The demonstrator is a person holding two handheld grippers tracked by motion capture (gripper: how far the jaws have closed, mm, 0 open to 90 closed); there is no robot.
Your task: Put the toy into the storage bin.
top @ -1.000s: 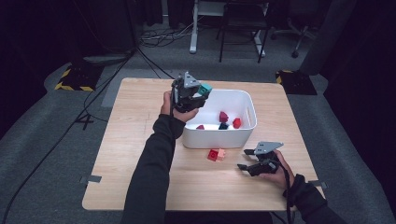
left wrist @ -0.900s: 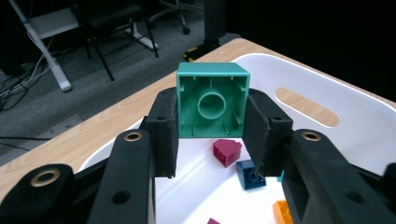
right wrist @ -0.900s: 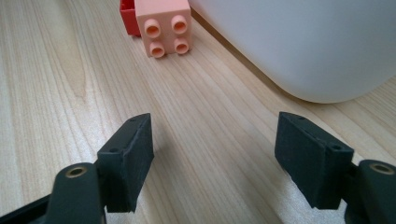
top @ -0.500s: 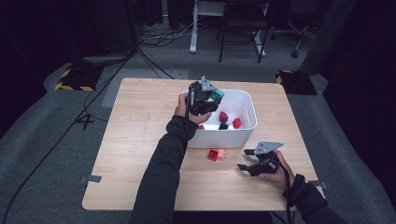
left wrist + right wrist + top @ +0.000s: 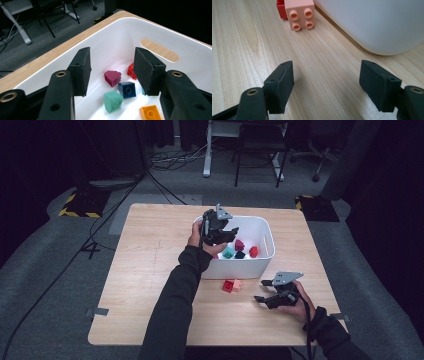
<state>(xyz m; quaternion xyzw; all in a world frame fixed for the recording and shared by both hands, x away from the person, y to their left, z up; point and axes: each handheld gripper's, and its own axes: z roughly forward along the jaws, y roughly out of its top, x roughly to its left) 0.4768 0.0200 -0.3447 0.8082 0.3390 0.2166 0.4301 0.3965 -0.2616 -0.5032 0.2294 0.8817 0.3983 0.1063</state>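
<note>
The left gripper (image 5: 226, 233) hangs over the near-left part of the white bin (image 5: 265, 227), tipped down into it, the forearm stretched forward across the table (image 5: 145, 270). Its jaws have just been opening and stand apart with nothing between them; below them lie a teal block (image 5: 112, 100), a dark blue block (image 5: 127, 89) and a magenta block (image 5: 112, 78). The right gripper (image 5: 264, 290) rests low on the table near the bin's front right corner, jaws spread and empty, aimed at a peach block (image 5: 300, 13) just beside a red block (image 5: 281, 10).

One white bin (image 5: 265, 232); six blocks (image 5: 127, 89) inside; two blocks (image 5: 231, 285) on table (image 5: 145, 270).
</note>
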